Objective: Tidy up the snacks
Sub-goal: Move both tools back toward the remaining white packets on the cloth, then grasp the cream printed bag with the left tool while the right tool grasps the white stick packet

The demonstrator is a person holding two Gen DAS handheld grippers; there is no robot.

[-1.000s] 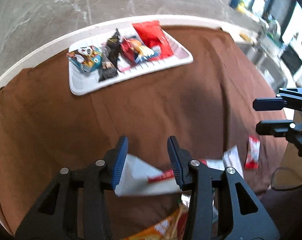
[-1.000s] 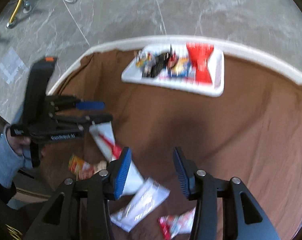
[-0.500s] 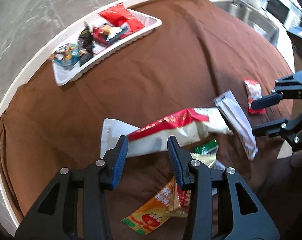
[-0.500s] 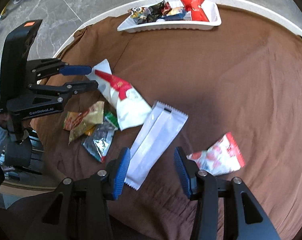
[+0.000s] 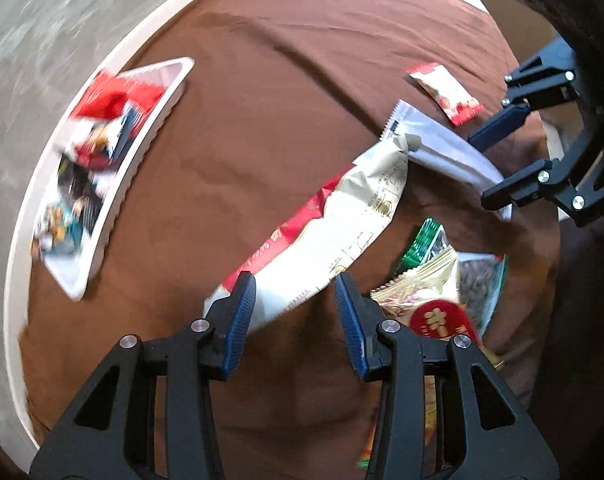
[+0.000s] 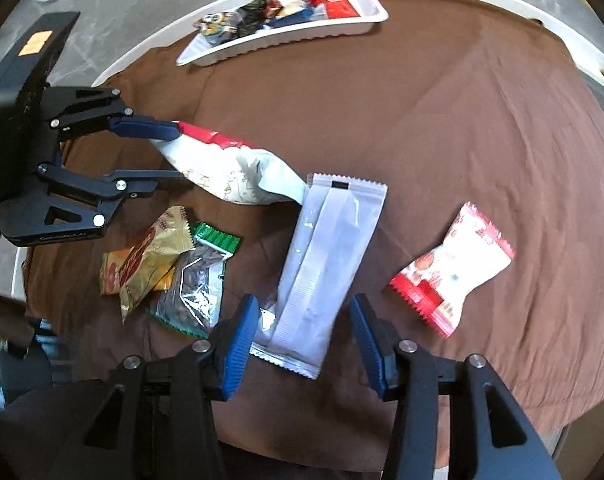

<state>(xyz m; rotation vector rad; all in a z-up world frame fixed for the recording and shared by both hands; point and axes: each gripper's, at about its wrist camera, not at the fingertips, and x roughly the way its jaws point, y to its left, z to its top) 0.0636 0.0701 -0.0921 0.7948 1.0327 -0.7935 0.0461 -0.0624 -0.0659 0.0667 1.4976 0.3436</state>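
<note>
In the left wrist view the left gripper [image 5: 295,296] hangs over one end of the red-and-white bag [image 5: 334,224] on the brown-covered table [image 5: 286,92]; its jaws are opening, the bag's end between them and free of the pads; the bag looks light, crinkly and slippery, best pinched at a flat sealed end; the white tray [image 5: 142,128] of snacks lies well apart

In the right wrist view the right gripper [image 6: 304,330] stands over the near end of the white packet [image 6: 326,264], jaws spread and unpressed; the packet looks flat, smooth and light; its crimped end seems the safest hold
</note>
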